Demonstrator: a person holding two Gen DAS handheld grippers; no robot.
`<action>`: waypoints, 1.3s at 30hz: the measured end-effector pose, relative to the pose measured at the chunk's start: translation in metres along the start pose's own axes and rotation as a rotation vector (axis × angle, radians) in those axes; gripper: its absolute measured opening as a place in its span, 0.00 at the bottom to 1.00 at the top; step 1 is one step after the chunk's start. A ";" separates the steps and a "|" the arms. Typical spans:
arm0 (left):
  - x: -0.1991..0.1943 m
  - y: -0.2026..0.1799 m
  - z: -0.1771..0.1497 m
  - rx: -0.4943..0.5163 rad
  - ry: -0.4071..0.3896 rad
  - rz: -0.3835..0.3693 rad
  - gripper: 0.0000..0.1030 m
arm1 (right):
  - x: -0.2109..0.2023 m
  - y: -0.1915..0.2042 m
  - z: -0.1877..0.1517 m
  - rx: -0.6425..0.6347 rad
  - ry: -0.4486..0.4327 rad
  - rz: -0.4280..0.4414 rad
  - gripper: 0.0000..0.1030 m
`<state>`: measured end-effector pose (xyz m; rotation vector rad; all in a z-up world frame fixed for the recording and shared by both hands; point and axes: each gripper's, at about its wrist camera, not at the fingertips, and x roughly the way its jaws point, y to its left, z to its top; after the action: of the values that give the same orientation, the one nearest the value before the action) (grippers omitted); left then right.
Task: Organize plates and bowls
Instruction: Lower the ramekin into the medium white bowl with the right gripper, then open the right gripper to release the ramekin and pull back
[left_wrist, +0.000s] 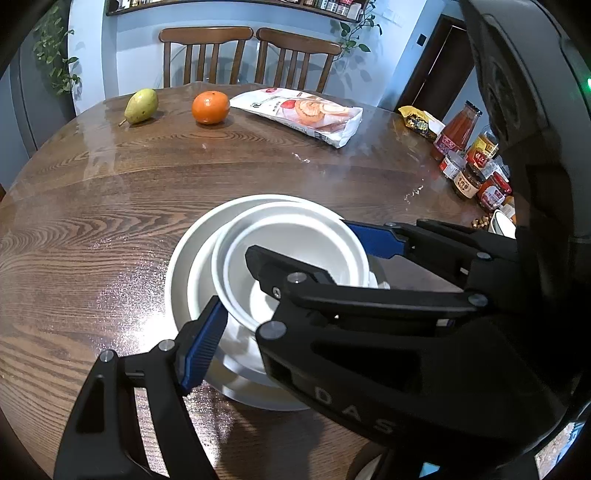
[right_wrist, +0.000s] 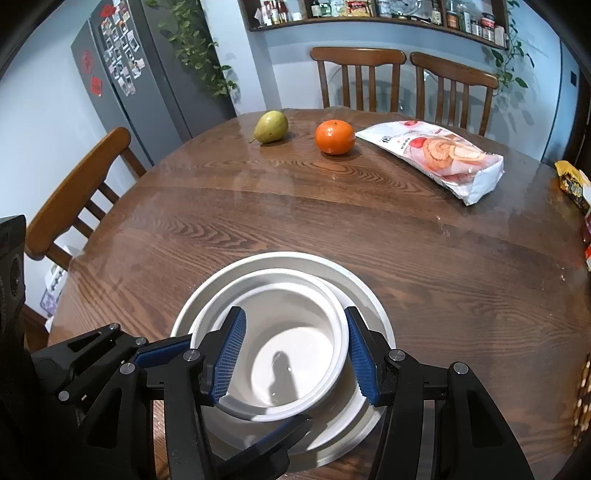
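Right wrist view: we see our right gripper (right_wrist: 295, 354) and left gripper (left_wrist: 284, 280) each clamped across a small white ceramic bowl (right_wrist: 291, 354), at six o'clock, nested in a larger white bowl (right_wrist: 369, 295) on the round wooden table (right_wrist: 369, 229).

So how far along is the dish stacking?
Done: bowl is inside the plate.
In hand: left gripper brackets its rim, apparently gripping; right gripper straddles it, contact unclear.
Left: bowl looks tilted, so seat it, then release.
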<state>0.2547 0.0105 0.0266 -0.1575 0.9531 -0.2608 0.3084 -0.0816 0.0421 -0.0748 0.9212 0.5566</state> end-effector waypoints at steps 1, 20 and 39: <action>0.000 0.000 0.000 -0.001 0.001 -0.001 0.70 | 0.000 0.000 0.000 -0.001 0.001 -0.001 0.55; 0.000 -0.001 -0.001 0.003 0.007 -0.006 0.72 | -0.003 -0.001 0.000 -0.005 -0.005 0.002 0.60; -0.007 0.000 0.001 -0.015 -0.006 -0.037 0.75 | -0.015 0.003 0.000 -0.023 -0.023 -0.014 0.68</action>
<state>0.2517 0.0125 0.0326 -0.1897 0.9474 -0.2870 0.2998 -0.0859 0.0542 -0.0956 0.8910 0.5545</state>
